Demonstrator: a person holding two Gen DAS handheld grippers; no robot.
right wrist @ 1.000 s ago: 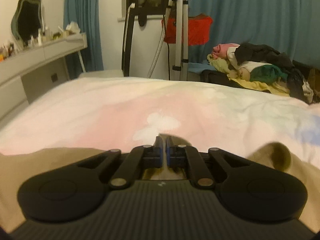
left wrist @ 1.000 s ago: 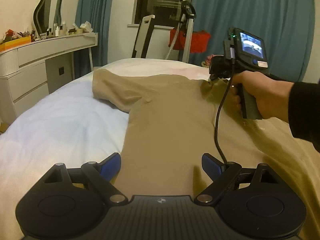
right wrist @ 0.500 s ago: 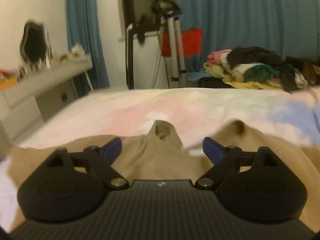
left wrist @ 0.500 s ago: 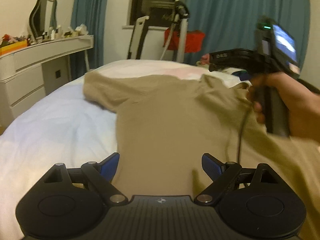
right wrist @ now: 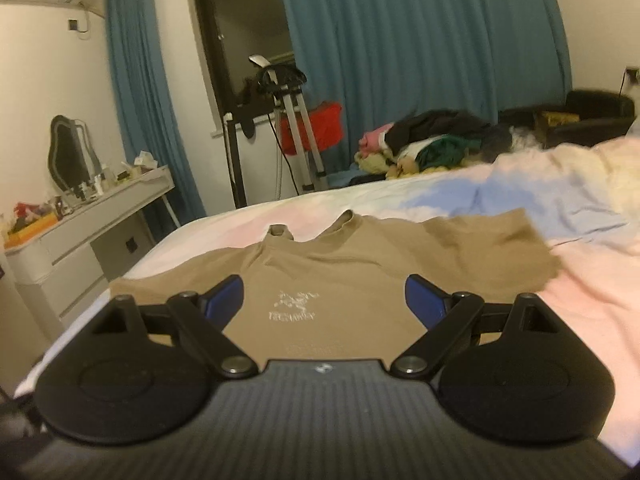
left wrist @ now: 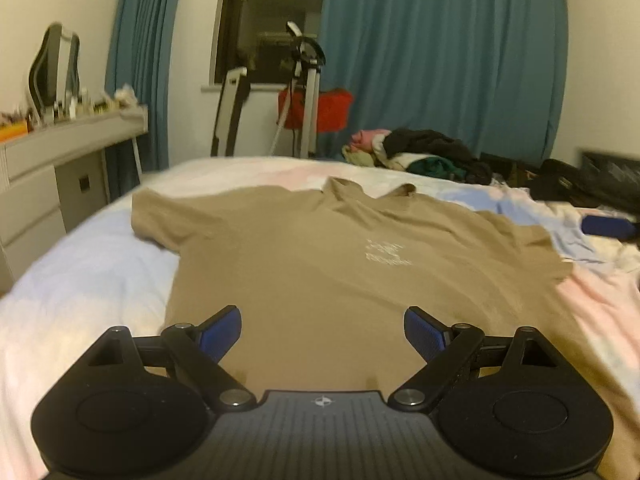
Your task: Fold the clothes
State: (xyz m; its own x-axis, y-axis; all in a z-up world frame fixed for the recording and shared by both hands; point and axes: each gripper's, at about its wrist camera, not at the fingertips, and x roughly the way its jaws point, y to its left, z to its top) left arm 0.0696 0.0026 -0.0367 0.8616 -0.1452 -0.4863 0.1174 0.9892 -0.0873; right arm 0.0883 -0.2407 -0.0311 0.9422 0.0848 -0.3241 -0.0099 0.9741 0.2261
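The left claw [left wrist: 322,334] stands wide open with nothing between its blue pads [left wrist: 222,334], hanging over the lower part of a tan T-shirt [left wrist: 320,264]. The right claw [right wrist: 324,304] is spread just as wide and holds nothing; between its blue pads [right wrist: 424,304] the shirt's white chest logo [right wrist: 294,306] shows. In the left wrist view a blue-padded finger, apparently of the right claw, pokes in at the right edge, over the bedding beyond the shirt's sleeve.

The T-shirt lies front up, spread flat on the bed [left wrist: 72,280], collar [left wrist: 370,190] toward the far edge and both short sleeves out to the sides. The sleeve on the right [right wrist: 500,248] is a little rumpled at its end. The bed cover is pale, with pink, white and blue patches.

Beyond the bed, a heap of mixed clothes [right wrist: 432,140] sits in front of teal curtains [left wrist: 440,60]. A tripod stand [right wrist: 296,128] and something red [right wrist: 312,128] stand below a dark window. To the left is a white dressing desk [right wrist: 92,216] with drawers, carrying a wavy-framed mirror [right wrist: 68,156] and small clutter. A black armchair [right wrist: 592,116] stands at far right in the right wrist view.
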